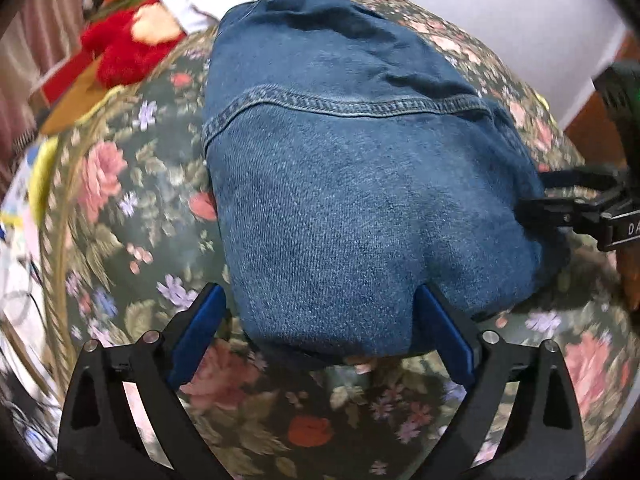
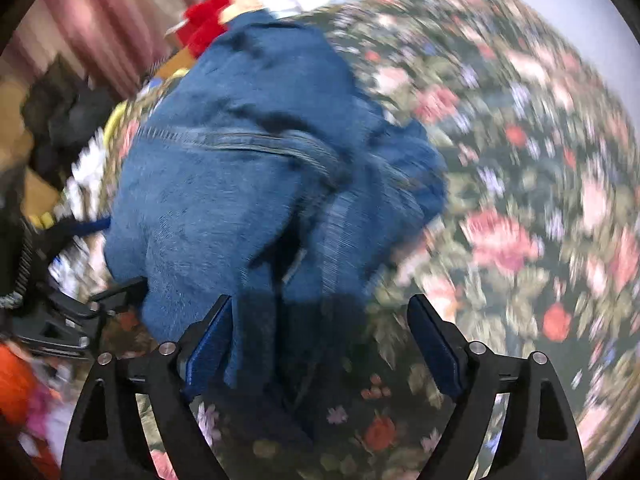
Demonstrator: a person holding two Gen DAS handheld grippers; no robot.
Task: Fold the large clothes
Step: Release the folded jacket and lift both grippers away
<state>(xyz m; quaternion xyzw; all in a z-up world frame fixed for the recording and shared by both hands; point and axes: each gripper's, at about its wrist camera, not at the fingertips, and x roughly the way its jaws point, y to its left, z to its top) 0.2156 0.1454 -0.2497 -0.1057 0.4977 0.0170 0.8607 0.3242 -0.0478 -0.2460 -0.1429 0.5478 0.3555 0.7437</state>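
- Blue denim garment [image 1: 360,184] folded into a thick bundle, lying on a flowery bedspread [image 1: 120,208].
- A stitched seam [image 1: 340,106] running across the denim, seen in the left wrist view.
- Left gripper [image 1: 320,312] low at the near edge of the bundle, blue fingers [image 1: 200,328] spread wide, one on each side of the denim edge, gripping nothing.
- Right gripper [image 2: 320,320] at the near side of the same denim [image 2: 248,184], fingers [image 2: 432,340] spread wide too, with a dark fold of cloth between them but not squeezed.
- Right gripper also seen from the left wrist view [image 1: 560,200], at the right side of the bundle, right against the cloth.
- Right wrist view blurry, so small things hard to make out.
- Red fluffy toy [image 1: 124,48] past the far left corner of the denim, well apart from both grippers.
- White cloth [image 1: 208,4] beside the toy, at the far end of the bedspread.
- Pink curtain [image 2: 104,20] behind.
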